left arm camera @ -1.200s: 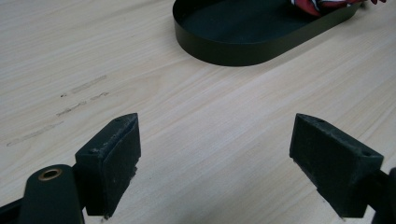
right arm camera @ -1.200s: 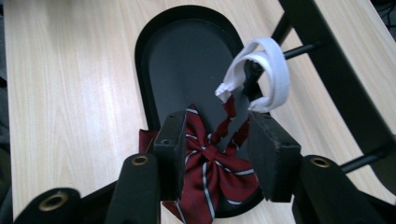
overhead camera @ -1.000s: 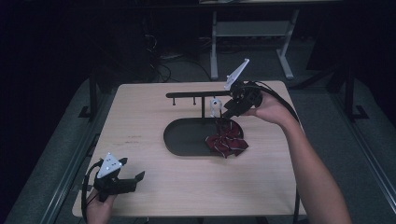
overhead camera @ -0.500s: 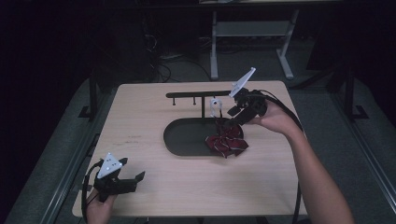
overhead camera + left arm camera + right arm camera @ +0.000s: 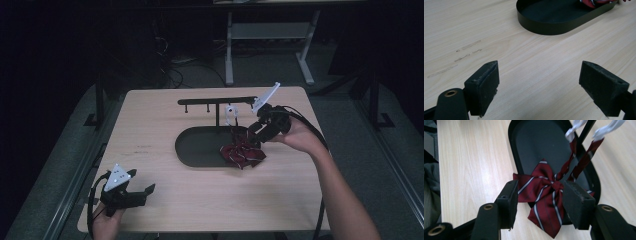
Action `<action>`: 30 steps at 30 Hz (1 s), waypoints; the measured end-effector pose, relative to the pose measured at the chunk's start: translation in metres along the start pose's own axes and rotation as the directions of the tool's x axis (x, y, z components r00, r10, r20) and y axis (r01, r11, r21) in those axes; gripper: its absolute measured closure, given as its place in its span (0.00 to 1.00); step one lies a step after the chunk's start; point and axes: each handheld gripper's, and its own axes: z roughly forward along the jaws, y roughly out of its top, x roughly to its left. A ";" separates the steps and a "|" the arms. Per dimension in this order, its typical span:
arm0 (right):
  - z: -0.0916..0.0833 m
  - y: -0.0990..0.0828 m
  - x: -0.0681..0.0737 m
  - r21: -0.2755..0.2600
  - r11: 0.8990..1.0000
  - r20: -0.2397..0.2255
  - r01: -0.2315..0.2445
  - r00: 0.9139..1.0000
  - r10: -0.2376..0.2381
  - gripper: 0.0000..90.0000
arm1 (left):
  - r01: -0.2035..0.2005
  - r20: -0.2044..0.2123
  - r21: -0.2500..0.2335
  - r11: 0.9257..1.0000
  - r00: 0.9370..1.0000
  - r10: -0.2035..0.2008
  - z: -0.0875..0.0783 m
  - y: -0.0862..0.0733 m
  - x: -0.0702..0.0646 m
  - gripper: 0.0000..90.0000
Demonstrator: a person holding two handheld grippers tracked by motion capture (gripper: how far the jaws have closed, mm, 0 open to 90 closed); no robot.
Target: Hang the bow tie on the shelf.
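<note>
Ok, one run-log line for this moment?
right gripper: jaws just opening, astride striped bow tie | bow tie: on tray rim | left gripper: open, idle

A pale wood-grain table (image 5: 165, 125) fills the middle of the high view, lit from above while everything around it falls into near darkness. Faint scuff marks (image 5: 137, 148) show on its left half. Beneath and around it lies grey speckled carpet (image 5: 395, 165), visible at the right and lower left edges. At the upper centre stands a light metal desk frame (image 5: 270, 35) with 2 legs and a crossbar. A tangle of dark cables (image 5: 175, 67) lies on the floor at the upper left centre. The far room is black.
</note>
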 end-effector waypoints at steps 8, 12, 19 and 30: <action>0.008 -0.012 0.006 0.017 1.000 -0.012 0.000 1.000 0.000 0.51 | -0.001 0.000 0.004 1.000 1.000 0.001 0.000 0.000 0.000 0.18; 0.011 -0.019 0.009 0.020 1.000 -0.021 -0.008 1.000 0.008 0.51 | 0.000 -0.001 0.001 1.000 1.000 0.000 0.000 0.000 0.000 0.18; 0.014 -0.033 0.014 0.033 0.999 -0.028 -0.021 0.999 0.022 0.50 | -0.003 0.000 0.001 1.000 1.000 0.003 0.000 0.000 0.000 0.18; 0.019 -0.058 0.025 0.031 0.999 -0.033 -0.031 0.999 0.032 0.50 | -0.006 0.000 0.005 1.000 1.000 0.006 0.000 0.000 -0.001 0.18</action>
